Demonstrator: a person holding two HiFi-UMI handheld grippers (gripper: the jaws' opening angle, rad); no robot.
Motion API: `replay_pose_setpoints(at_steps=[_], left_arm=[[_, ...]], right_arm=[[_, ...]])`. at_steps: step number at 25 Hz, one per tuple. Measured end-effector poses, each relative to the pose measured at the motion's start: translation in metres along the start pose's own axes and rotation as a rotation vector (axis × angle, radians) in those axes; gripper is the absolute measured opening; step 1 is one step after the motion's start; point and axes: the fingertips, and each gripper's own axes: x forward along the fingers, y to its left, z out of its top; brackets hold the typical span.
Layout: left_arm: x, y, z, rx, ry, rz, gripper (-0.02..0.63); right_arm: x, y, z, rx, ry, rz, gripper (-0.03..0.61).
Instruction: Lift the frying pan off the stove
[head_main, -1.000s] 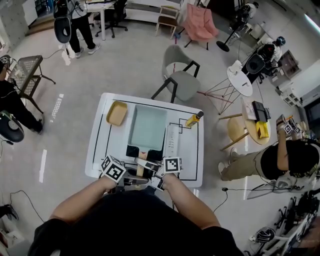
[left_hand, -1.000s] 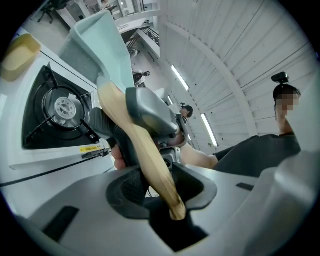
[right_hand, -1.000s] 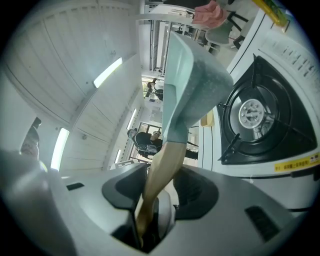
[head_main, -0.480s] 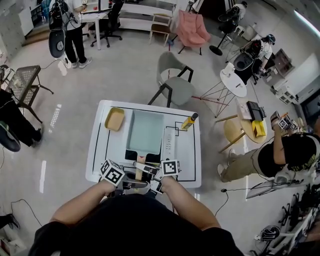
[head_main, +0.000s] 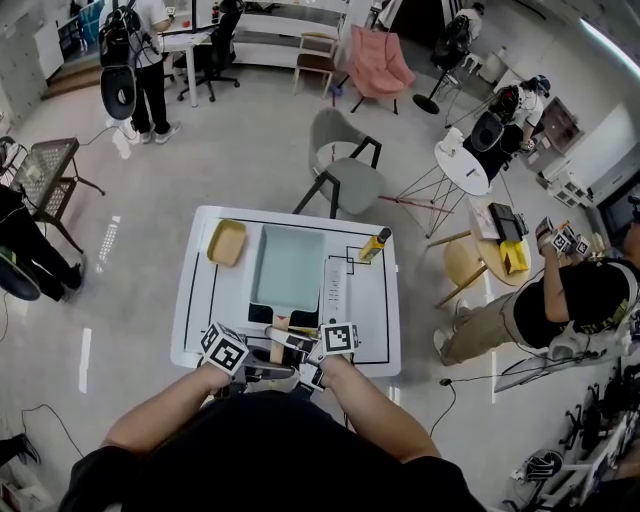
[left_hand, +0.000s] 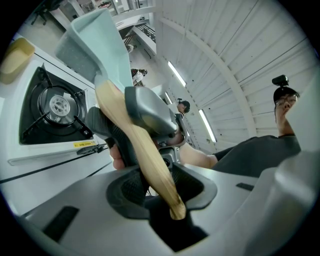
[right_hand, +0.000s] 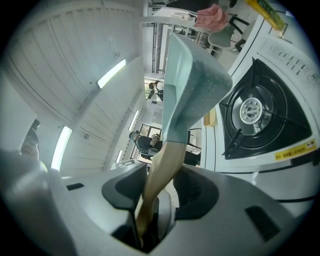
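Observation:
A pale green square frying pan (head_main: 289, 264) with a wooden handle (head_main: 279, 334) hangs tilted above the stove on the white table (head_main: 197, 310). Both grippers hold the handle side by side at the table's near edge. My left gripper (head_main: 262, 354) is shut on the handle's end (left_hand: 165, 192). My right gripper (head_main: 299, 347) is shut on the handle (right_hand: 159, 172) too. In both gripper views the pan (left_hand: 93, 43) (right_hand: 193, 75) stands clear above the bare black burner (left_hand: 58, 105) (right_hand: 251, 111).
A yellow dish (head_main: 226, 243) lies at the table's far left and a yellow bottle (head_main: 374, 243) at the far right. The stove's white control strip (head_main: 335, 284) runs right of the pan. A grey chair (head_main: 348, 178) stands beyond the table; people stand around the room.
Both grippers keep their hold on the handle and the pan stays raised. Only the head view has shifted slightly.

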Motion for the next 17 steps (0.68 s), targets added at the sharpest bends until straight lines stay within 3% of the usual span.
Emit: replay_pose_setpoints(at_steps=[17], left_arm=[[0.0001, 0.0057, 0.0003, 0.000, 0.005, -0.008, 0.147]], right_arm=[[0.0003, -0.0053, 0.0024, 0.020, -0.020, 0.010, 0.172]])
